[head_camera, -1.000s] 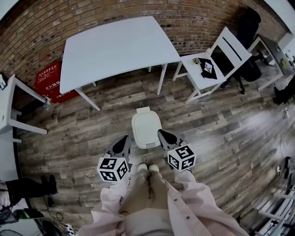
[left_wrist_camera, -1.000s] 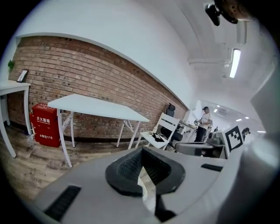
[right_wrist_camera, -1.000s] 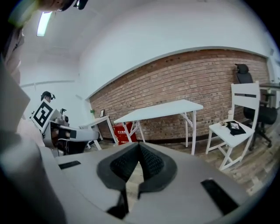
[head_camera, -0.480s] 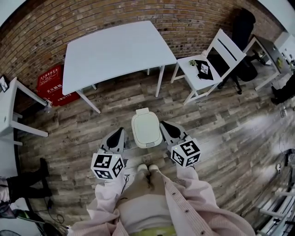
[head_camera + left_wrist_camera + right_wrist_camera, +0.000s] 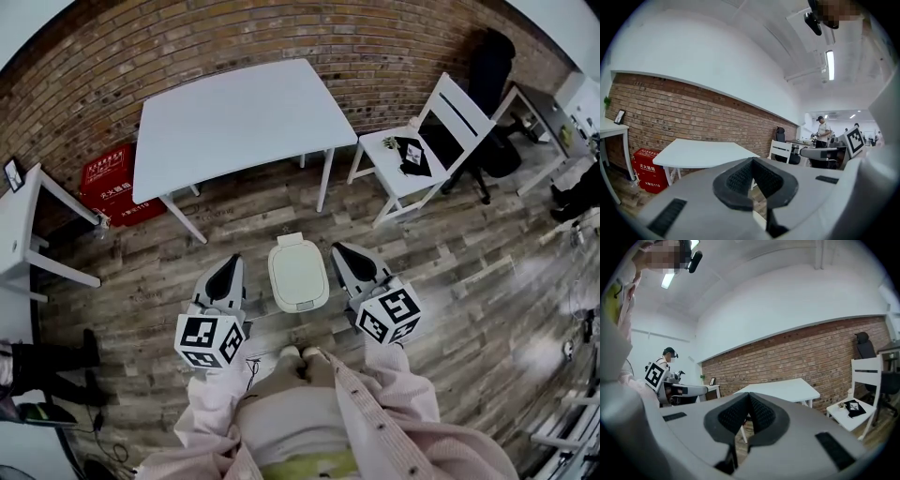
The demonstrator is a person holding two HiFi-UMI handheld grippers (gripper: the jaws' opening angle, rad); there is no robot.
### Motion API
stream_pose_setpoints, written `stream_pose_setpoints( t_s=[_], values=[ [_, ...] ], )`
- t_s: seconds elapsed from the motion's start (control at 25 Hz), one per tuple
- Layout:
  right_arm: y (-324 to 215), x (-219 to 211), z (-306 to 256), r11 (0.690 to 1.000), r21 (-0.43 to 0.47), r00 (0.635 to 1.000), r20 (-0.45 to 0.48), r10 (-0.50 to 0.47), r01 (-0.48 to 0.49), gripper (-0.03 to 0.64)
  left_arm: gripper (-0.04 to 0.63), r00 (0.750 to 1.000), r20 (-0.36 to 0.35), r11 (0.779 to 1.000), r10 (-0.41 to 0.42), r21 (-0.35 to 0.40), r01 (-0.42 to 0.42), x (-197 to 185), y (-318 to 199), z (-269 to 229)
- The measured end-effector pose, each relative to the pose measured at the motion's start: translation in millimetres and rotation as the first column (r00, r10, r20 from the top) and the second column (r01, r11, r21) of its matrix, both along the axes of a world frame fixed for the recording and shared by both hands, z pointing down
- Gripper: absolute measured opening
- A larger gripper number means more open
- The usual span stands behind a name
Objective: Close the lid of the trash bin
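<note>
Trash bin [image 5: 298,274] stands on the wooden floor [image 5: 450,281], just ahead of the person's shoes [image 5: 302,352], with its lid down flat over the top (looks flush, no gap visible from the head view). Left gripper [image 5: 228,267] is held just beside the bin on its left and right gripper [image 5: 340,253] just beside it on its right; neither touches it. Both point out toward the brick wall [image 5: 187,47]. Left jaws are clenched tip to tip with nothing between them, and right jaws are pressed together the same way, empty. Beyond the bin is a white surface [image 5: 239,117] on thin legs. A white chair [image 5: 417,155] stands to its right with a small dark item [image 5: 411,153] on the seat. A red box [image 5: 111,183] sits by the wall on the left
</note>
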State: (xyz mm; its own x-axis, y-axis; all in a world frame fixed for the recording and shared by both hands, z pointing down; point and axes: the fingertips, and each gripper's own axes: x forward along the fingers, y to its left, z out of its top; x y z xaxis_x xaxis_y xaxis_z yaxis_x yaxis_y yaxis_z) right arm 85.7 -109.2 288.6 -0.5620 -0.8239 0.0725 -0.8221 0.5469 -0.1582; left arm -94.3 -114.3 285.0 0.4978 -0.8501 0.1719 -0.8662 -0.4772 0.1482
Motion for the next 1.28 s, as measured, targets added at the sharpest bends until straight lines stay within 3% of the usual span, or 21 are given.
stream_pose_setpoints(
  t_s=[0.48, 1.28],
  values=[
    [-0.1, 18.4, -41.5, 0.996, 0.088, 1.0, 0.021, 0.015, -0.017, 0.003, -0.006, 0.999, 0.043, 0.989, -0.023, 0.147, 0.017, -1.3, 0.5, -51.4],
    [-5.0, 20.5, -57.6, 0.99, 0.138, 0.999, 0.017, 0.029, -0.031, 0.003, -0.006, 0.995, 0.079, 0.988, -0.054, 0.146, 0.042, -6.6, 0.5, -48.8]
  ],
)
